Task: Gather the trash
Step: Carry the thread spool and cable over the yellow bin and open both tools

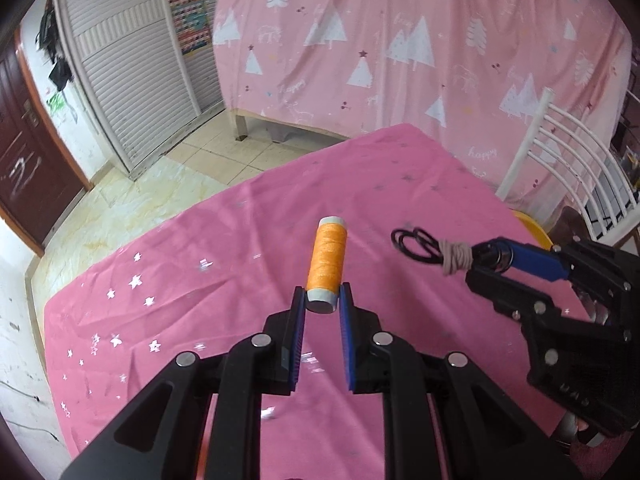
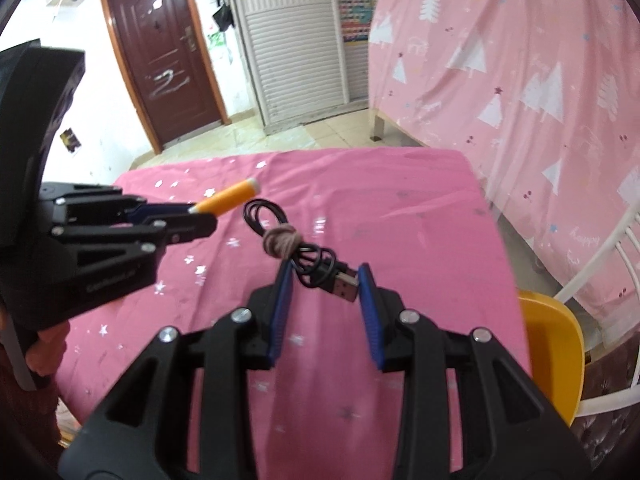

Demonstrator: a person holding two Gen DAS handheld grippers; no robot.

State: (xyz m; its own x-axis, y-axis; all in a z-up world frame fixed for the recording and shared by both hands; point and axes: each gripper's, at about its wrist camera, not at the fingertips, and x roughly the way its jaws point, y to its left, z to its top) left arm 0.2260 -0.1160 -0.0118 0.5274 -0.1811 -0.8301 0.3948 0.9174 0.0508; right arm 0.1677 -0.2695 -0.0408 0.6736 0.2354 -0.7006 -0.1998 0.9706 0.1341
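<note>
Pink tablecloth [image 1: 224,248] under gripped spool [image 1: 326,258], cable [image 2: 316,270]

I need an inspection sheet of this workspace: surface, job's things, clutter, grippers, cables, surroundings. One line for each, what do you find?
Surface: table under a pink cloth with silver stars, wrinkled.
Job's things: orange thread spool and a coiled black cable, both lifted off the cloth.
Clutter: nothing seen on the cloth.
Grippers: left gripper shut on the spool's near end; right gripper shut on the cable's plug end.
Cables: the black cable is bundled with a beige hair tie; its loops hang free.
Surroundings: pink tree-print sheet, white chair, yellow seat, brown door, white slatted doors.
</note>
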